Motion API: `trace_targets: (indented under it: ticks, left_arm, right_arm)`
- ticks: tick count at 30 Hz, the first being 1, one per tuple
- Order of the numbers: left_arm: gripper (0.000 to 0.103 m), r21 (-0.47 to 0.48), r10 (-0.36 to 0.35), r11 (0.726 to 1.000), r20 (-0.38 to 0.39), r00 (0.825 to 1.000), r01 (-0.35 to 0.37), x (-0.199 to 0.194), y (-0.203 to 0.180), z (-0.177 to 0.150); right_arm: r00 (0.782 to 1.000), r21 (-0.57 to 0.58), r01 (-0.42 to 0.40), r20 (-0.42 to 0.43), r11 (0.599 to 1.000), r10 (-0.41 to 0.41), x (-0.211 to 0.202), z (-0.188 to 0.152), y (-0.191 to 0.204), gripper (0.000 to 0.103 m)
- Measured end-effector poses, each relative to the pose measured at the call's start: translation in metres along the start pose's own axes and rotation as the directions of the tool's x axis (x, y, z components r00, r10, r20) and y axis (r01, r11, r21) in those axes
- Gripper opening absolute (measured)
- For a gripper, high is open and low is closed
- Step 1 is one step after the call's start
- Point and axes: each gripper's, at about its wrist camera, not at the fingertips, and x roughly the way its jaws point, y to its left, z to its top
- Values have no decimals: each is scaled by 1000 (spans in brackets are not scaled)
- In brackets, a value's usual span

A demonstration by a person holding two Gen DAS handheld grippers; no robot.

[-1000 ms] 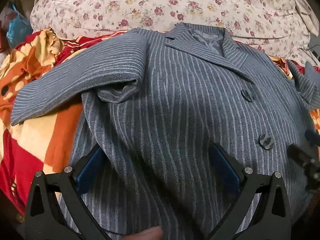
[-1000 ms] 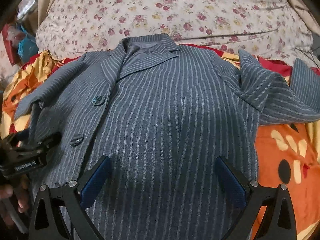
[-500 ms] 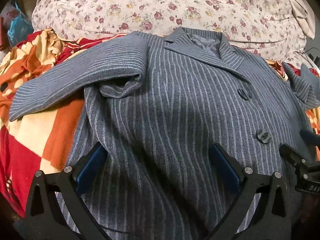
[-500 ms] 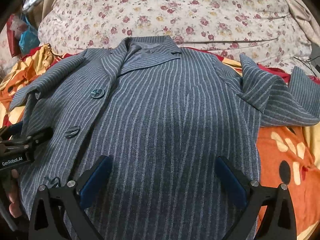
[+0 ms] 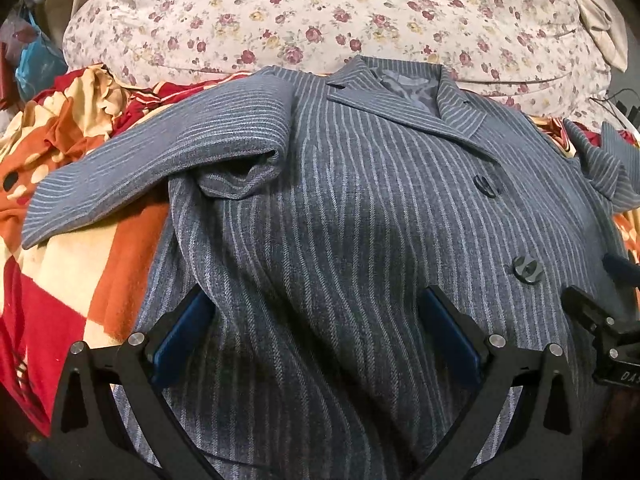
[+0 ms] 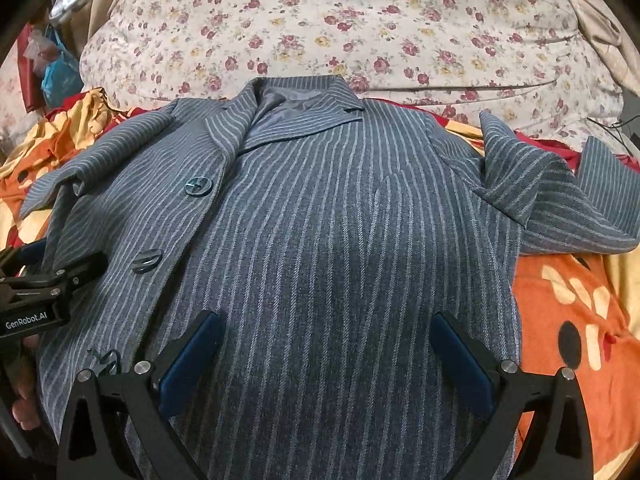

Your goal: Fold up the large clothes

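Item: grey pinstriped jacket [image 5: 352, 216], which we find laid front-up on a red, orange and cream patterned blanket [image 5: 76, 264], its collar [image 6: 304, 108] pointing toward a floral quilt [image 5: 360, 16] at the far side. Two dark buttons, the upper button [image 6: 198, 187] and the lower button [image 6: 147, 260], sit along the front edge. One sleeve [image 5: 152, 164] lies out across the blanket on our left side, its upper part bunched into a fold at the shoulder; the other sleeve [image 6: 560, 204] is crumpled and folded over itself on our right.

Tools: our left gripper [image 5: 316, 328] hangs over the lower body of the jacket, fingers spread wide, blue pads [image 5: 180, 340] facing in, gripping nothing. Our right gripper [image 6: 324, 356] hangs likewise over the lower front panel, spread wide and empty. Each gripper shows at the edge of the other's view, beside the lower button.

Surroundings: a blue plastic bag [image 6: 60, 76] at the far left; a dark cable [image 6: 616, 124] at the far right, on the quilt.
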Motion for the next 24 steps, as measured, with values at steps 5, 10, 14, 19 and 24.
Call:
trace_targets:
  ticks: [5, 10, 14, 19, 24]
  left_arm:
    - [103, 6, -12, 1000, 25, 1000, 12, 0, 2, -3]
    - [102, -75, -193, 977, 69, 979, 198, -27, 28, 9]
    - [102, -177, -186, 956, 248, 951, 233, -85, 89, 28]
    - [102, -433, -132, 867, 280, 951, 248, -91, 205, 23]
    - [102, -773, -250, 537, 237, 939, 339, -37, 303, -17]
  right_arm:
    - [1000, 2, 1, -1, 1000, -1, 0, 0, 0, 103]
    - [1000, 4, 4, -10, 1000, -4, 0, 0, 1, 103]
    - [1000, -3, 0, -21, 1000, 0, -2, 0, 2, 103]
    - [1000, -4, 2, -31, 1000, -2, -2, 0, 3, 103]
    - [1000, -6, 3, -31, 1000, -3, -2, 1, 2, 103]
